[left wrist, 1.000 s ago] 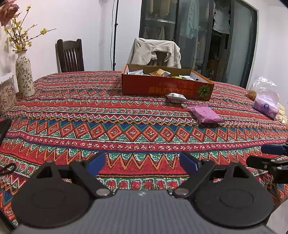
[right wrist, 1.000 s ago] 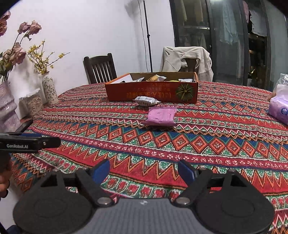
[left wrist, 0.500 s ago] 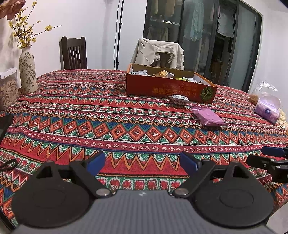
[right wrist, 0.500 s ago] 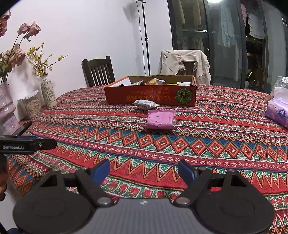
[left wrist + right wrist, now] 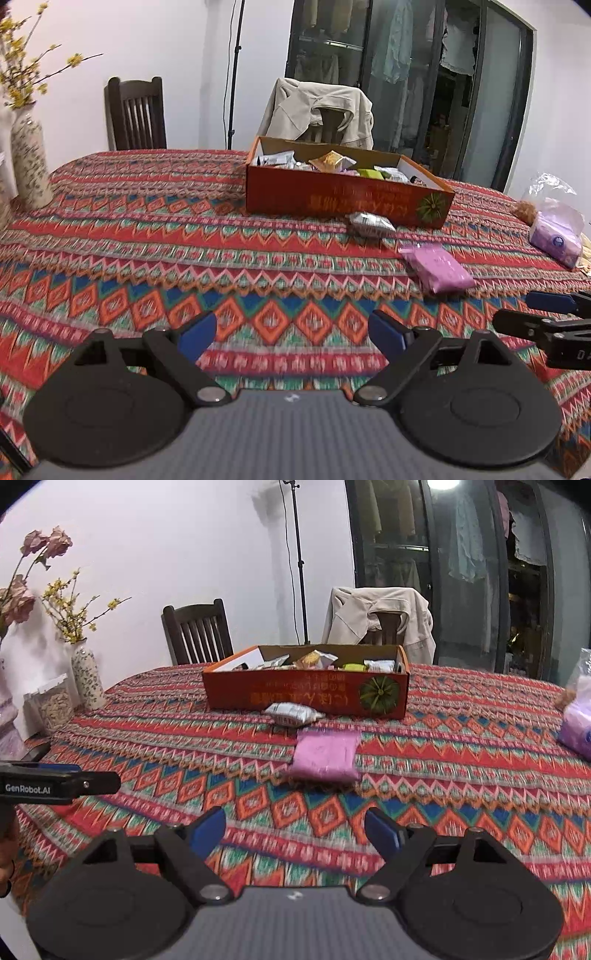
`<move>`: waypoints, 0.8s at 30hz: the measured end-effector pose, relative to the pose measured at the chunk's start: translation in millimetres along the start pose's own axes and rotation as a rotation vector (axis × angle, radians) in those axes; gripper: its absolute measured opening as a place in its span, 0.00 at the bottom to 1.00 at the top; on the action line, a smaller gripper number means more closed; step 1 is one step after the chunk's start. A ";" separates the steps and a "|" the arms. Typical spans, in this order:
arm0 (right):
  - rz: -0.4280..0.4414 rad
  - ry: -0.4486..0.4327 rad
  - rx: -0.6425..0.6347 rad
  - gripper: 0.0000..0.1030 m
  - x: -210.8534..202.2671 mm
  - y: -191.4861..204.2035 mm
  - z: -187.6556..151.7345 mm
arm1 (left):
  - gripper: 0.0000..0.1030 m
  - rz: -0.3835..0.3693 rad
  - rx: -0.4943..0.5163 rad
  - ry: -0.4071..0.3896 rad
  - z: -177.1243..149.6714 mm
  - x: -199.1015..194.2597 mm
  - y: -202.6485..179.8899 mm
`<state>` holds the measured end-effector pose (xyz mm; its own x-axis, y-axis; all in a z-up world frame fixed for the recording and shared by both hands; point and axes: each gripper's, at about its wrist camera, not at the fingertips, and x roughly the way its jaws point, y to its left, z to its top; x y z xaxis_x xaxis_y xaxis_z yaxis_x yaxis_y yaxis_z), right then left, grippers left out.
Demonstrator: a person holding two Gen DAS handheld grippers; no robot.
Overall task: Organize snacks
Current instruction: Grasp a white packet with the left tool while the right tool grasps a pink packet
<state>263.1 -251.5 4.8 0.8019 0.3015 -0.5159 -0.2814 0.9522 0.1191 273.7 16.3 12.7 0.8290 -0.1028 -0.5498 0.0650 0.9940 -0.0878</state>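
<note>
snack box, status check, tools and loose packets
Left tool and right tool open, empty. Silver packet and pink packet loose before the snack box. Nothing in the way.

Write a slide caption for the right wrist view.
Open right hand-held gripper faces a pink packet and silver packet lying before the orange snack box.

Both wrist views look forward and slightly down across the bench (image 5: 147, 258) from its near edge — the left from further left — sharing the orange box (image 5: 343, 199) (image 5: 306, 694) and far chairs.
</note>
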 end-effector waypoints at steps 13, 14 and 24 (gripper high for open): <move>-0.033 0.080 0.000 0.78 111.6 -11.6 39.5 | 0.88 -0.083 0.015 0.027 53.3 78.9 -19.6; -0.043 0.087 0.001 0.76 117.2 -12.8 39.7 | 0.88 -0.093 0.026 0.024 58.9 86.2 -26.0; -0.153 0.087 0.070 0.59 117.1 -58.9 38.9 | 0.88 -0.146 0.148 0.162 100.1 197.2 -87.5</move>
<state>394.0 -270.4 -29.7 0.7829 0.1503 -0.6037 -0.1197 0.9886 0.0910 487.1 -87.3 -4.9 0.7060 -0.2386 -0.6669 0.2683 0.9615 -0.0599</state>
